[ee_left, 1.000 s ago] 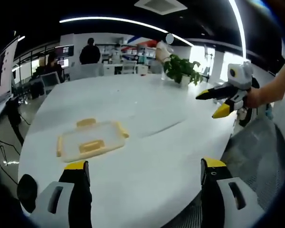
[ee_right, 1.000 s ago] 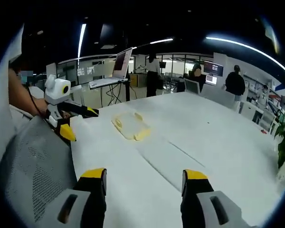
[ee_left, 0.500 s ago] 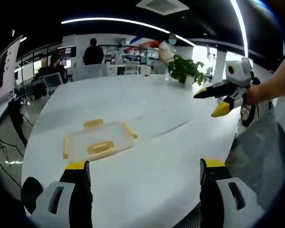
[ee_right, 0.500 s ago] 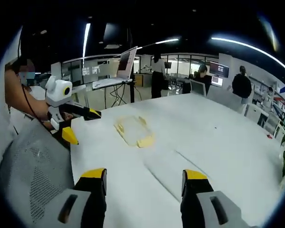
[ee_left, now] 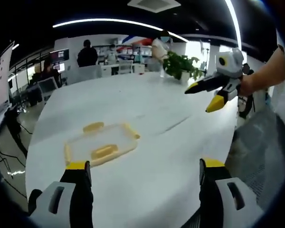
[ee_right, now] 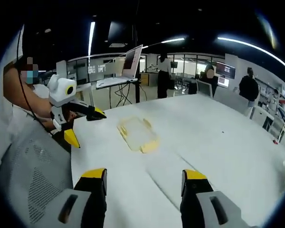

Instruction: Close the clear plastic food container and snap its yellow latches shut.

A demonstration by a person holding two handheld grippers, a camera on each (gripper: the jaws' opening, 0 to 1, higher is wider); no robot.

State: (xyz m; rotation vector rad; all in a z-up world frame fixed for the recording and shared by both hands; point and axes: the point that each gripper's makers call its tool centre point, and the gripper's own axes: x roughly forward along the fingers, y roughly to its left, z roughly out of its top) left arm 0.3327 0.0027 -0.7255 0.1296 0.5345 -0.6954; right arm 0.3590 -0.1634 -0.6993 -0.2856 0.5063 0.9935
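1. Closing in on the food container [ee_left: 100, 147]; vs the frames a sec ago it sits larger and nearer the left hand-held gripper [ee_left: 145, 172] in the left gripper view, and in the right gripper view it has slid down toward the right hand-held gripper [ee_right: 143, 180]; whole scene shifted too, so cams moved, box didn't.
2. Container lies flat on the white desk [ee_left: 147, 109], near the person's edge; lid looks already seated, though too small to be sure; yellow latches [ee_left: 104, 151] stick out at the sides, seemingly not snapped.
3. Left hand-held gripper: jaws wide apart, nothing between them; hovering above the desk, container just ahead and left of centre.
4. Right hand-held gripper: jaws likewise spread wide, empty; held in the air off to the right in the left gripper view, well apart from the box.
5. Meaning for task: approach only, no contact yet; no latch pressed; prob. next is bringing both down on opposite latches.
6. Risk, imo: light box may skid on the smooth desk if one side's pushed alone.
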